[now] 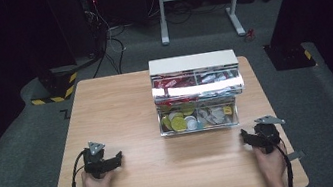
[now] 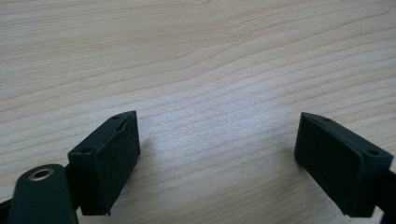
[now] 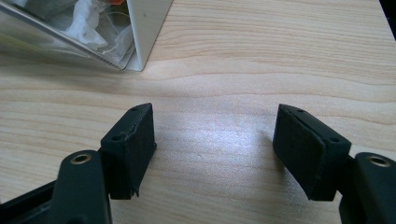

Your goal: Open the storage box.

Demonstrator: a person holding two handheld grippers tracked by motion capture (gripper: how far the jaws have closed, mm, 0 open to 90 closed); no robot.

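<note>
Left gripper (image 1: 114, 161) is sitting low on the table (image 1: 116, 106), gripped from behind by the left hand (image 1: 95, 185); forearm is coming in from the near edge, wrist roughly straight; jaws are pointing toward the right gripper (image 1: 246, 138) and standing wide apart, nothing between them; in the left gripper view (image 2: 217, 149) both black pads are hovering just over bare wood grain, holding nothing. Right gripper is mirroring that pose near the opposite near corner; right hand (image 1: 270, 160) is wrapping it from behind, forearm running in from the near edge; jaws are pointing inward toward the left gripper, wide open and empty; in the right gripper view (image 3: 215, 144) the gap between the pads is showing bare wood. Clear organizer box (image 1: 198, 93) is standing well ahead of both grippers, between them across the table and closer to the right one; its lower compartments are holding round discs (image 1: 178, 119) and small packets, its upper ones red and white packs; in the right gripper view a box corner (image 3: 140, 32) is lying ahead and to the left of the jaws, apart from them. Cable (image 1: 75, 184) is trailing back from the left gripper past the hand.
</note>
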